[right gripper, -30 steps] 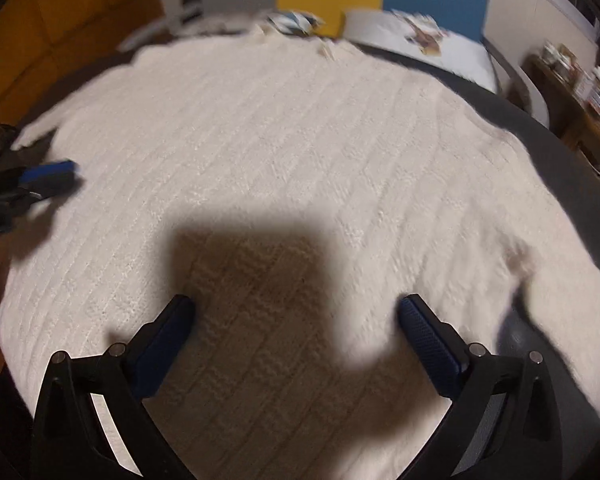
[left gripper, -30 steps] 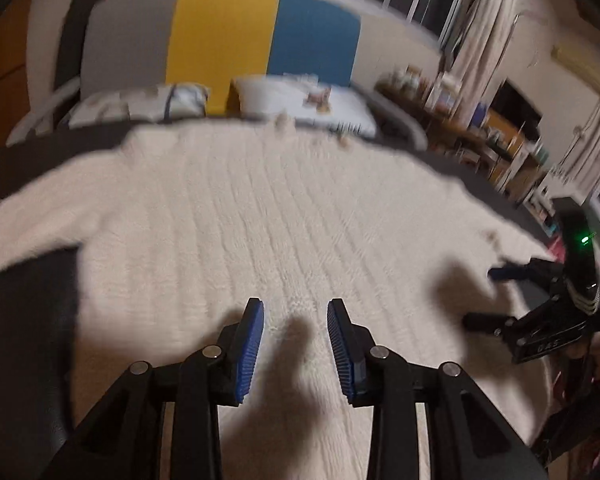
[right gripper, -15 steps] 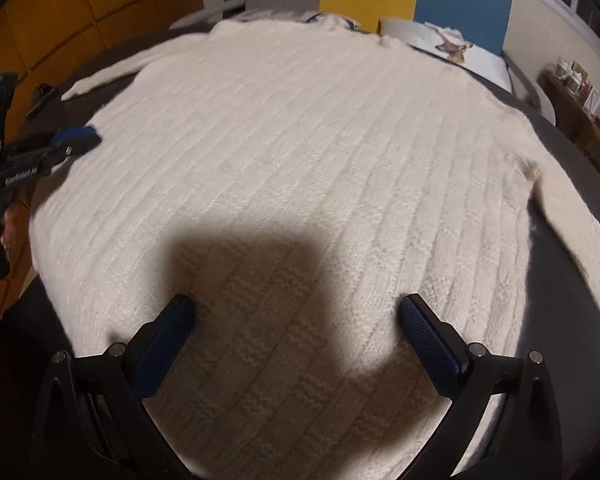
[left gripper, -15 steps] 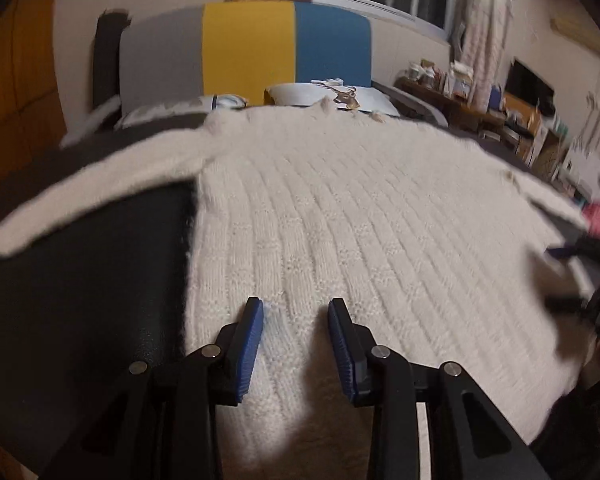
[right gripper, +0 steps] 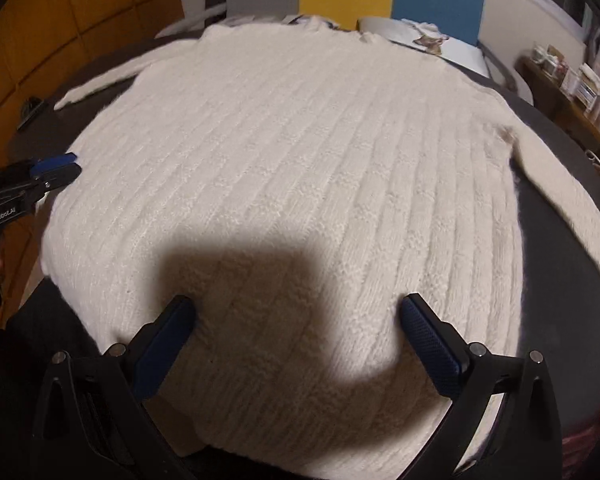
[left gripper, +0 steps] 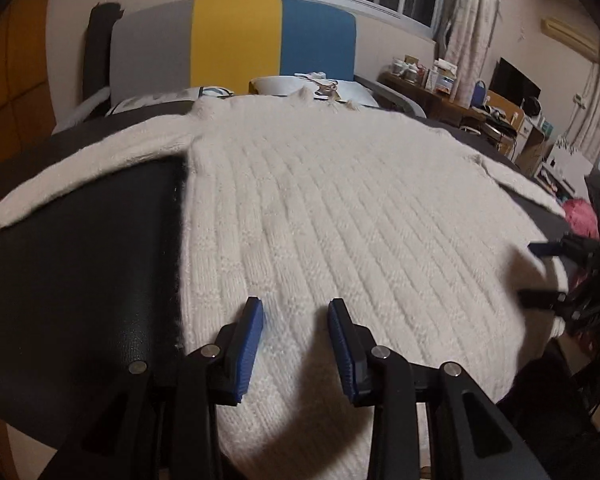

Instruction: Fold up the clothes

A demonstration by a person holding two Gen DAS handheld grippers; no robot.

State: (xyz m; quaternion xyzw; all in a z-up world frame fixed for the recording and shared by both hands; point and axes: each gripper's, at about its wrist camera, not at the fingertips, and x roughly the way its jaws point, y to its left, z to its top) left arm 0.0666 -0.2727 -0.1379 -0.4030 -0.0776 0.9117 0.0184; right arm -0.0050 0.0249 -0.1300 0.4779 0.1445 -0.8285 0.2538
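Observation:
A cream ribbed knit sweater [left gripper: 340, 208] lies flat on a black tabletop [left gripper: 80, 272], collar at the far end and hem nearest me. Its sleeves [left gripper: 80, 168] [right gripper: 560, 184] spread out to either side. My left gripper [left gripper: 295, 308] hovers over the hem near the sweater's left side edge; its jaws stand apart with nothing pinched. It also shows at the left edge of the right wrist view [right gripper: 56, 166]. My right gripper [right gripper: 296, 304] is wide open above the hem on the right half, casting a shadow on the knit. It appears again at the right of the left wrist view [left gripper: 548, 272].
Behind the table stands a padded back [left gripper: 236, 40] in grey, yellow and blue, with pillows [left gripper: 312, 84] below it. Cluttered shelves [left gripper: 460, 80] line the right wall. A pink bundle [left gripper: 578, 216] lies at the right, and a small dark object [right gripper: 30, 108] on the table's left.
Both grippers have moved apart over the sweater, the left toward its left side edge, the right toward its right side. The jaws of both have kept their width.

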